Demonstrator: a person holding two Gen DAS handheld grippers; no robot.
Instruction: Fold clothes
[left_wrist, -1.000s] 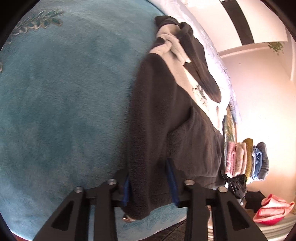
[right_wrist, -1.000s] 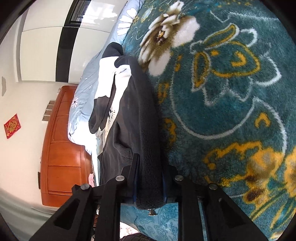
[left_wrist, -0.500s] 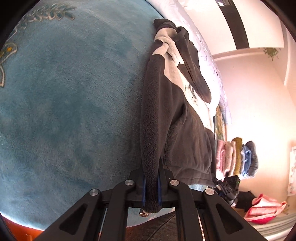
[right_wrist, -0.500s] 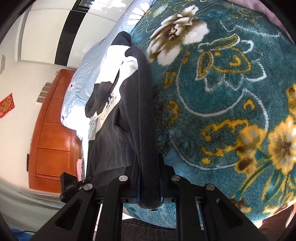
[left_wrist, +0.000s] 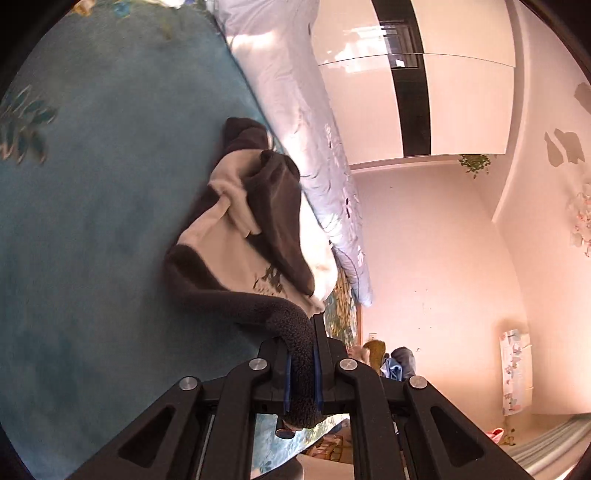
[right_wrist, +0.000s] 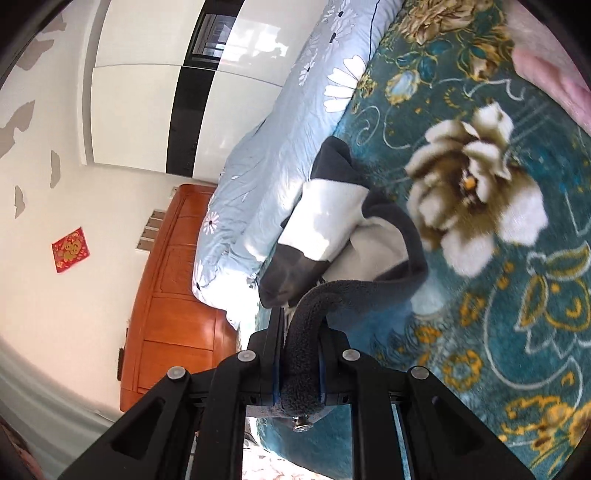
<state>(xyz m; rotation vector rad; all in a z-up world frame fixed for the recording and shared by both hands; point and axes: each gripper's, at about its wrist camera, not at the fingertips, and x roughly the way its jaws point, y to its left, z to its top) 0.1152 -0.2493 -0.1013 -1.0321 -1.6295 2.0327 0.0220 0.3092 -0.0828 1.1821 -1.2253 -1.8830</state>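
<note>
1. Looking along the left gripper (left_wrist: 302, 369) in the left wrist view: clamping both blue-padded fingers (left_wrist: 288, 376) on a thick dark edge of the fleece hoodie (left_wrist: 258, 236), with the pinched fabric filling the whole gap and poking out below the jaws.
2. Stretching away from that grip, lifted and curving up to the rest of the garment; lying bunched in dark grey and cream on the teal blanket (left_wrist: 92, 221), with the hood flopping toward the pale blue quilt (left_wrist: 314, 129) just beside it.
3. Showing, further off in the same view, a white wardrobe (left_wrist: 424, 92) with a black stripe, a pink wall, and a few folded clothes (left_wrist: 391, 360) partly hidden behind the gripper's frame.
4. Looking along the right gripper (right_wrist: 301, 365) in the right wrist view: squeezing another dark fleece edge of the hoodie (right_wrist: 332, 229) between its fingers (right_wrist: 277, 347), again with no gap showing either side of the cloth.
5. Arching up from those jaws and running to the crumpled body, resting on the flowered teal blanket (right_wrist: 498, 295) next to a large cream blossom print, and touching the daisy-patterned quilt (right_wrist: 277, 155) on the other side.
6. Catching an orange wooden cabinet (right_wrist: 173, 295) beyond the bed, and a red paper ornament (right_wrist: 70, 249) on the white wall.
</note>
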